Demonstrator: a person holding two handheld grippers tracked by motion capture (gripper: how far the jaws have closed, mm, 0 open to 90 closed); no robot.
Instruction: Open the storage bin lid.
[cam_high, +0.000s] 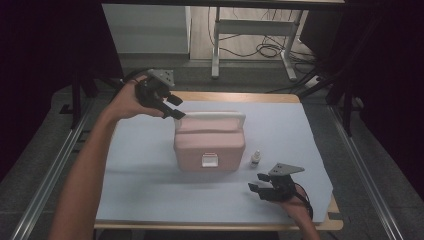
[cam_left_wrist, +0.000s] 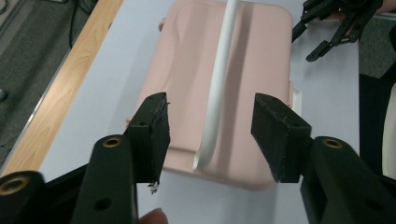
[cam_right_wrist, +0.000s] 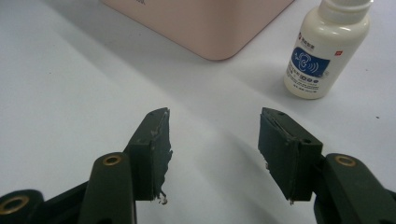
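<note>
Nearest the lens, left gripper (cam_left_wrist: 210, 135) spread, jaws either side of the white handle (cam_left_wrist: 219, 84) without touching. Below, pink box (cam_high: 209, 142) mid-table on the blue mat (cam_high: 140, 190). Right gripper (cam_high: 261, 186) spread, empty, near the front edge. Small white bottle (cam_right_wrist: 322, 51) just beside the box.

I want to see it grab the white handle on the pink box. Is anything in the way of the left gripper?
Nothing visible is in the way. The left gripper hangs open above the pink box, and the white handle runs straight between its jaws without touching them. The little white bottle stands off to the side.
</note>
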